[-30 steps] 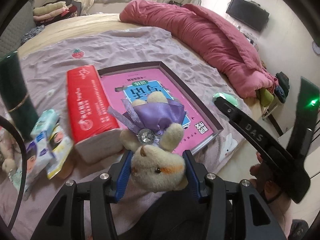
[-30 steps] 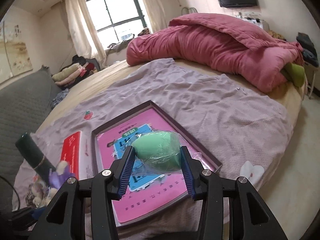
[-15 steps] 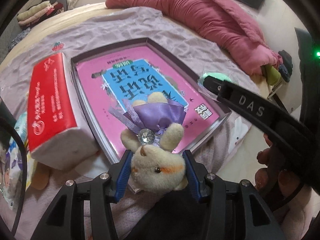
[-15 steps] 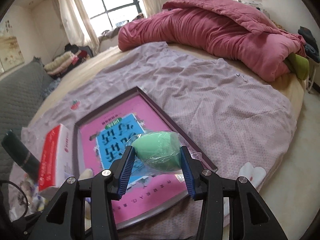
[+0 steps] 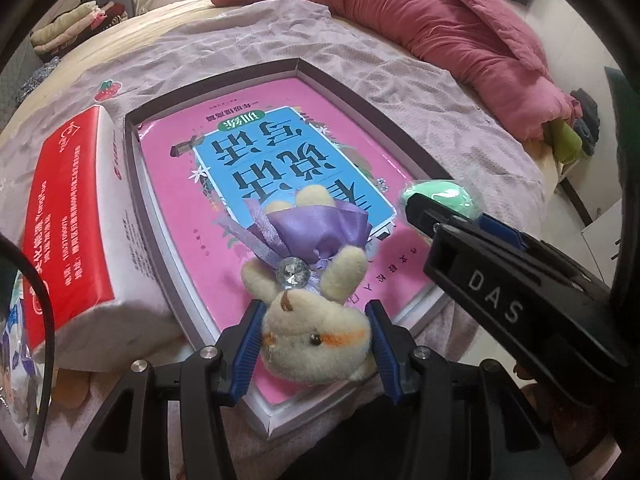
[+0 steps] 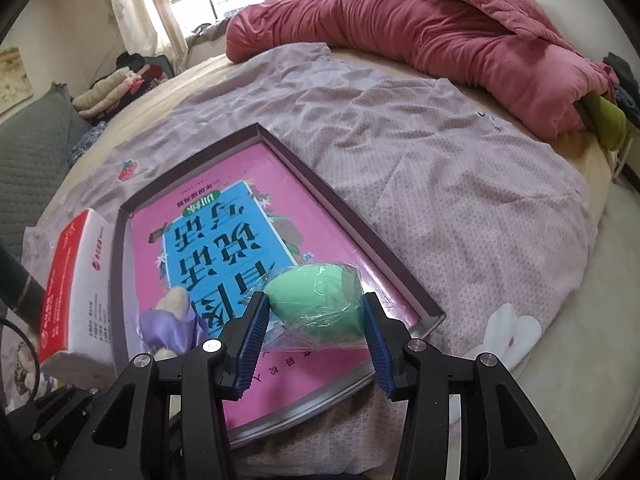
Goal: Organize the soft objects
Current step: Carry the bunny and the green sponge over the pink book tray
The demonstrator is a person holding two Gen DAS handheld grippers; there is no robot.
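Observation:
My left gripper (image 5: 314, 340) is shut on a beige plush bunny (image 5: 316, 340) with a purple satin dress, held over the near end of a shallow box (image 5: 132, 184) lined with a pink and blue book cover. My right gripper (image 6: 314, 336) is shut on a green sponge egg in clear wrap (image 6: 316, 300), over the box's (image 6: 384, 256) near right corner. The right gripper and sponge (image 5: 440, 196) show at the right of the left wrist view. The bunny's dress (image 6: 168, 328) shows at the lower left of the right wrist view.
A red and white tissue pack (image 5: 72, 224) lies left of the box on a lilac sheet (image 6: 460, 184). Small packets (image 5: 16, 360) lie at the far left. A pink duvet (image 6: 440, 28) lies across the bed's far side. The bed edge is at the right.
Both grippers have moved forward and down over the box with their objects still held. The bunny now hangs over the box's near end, the sponge over its right corner.

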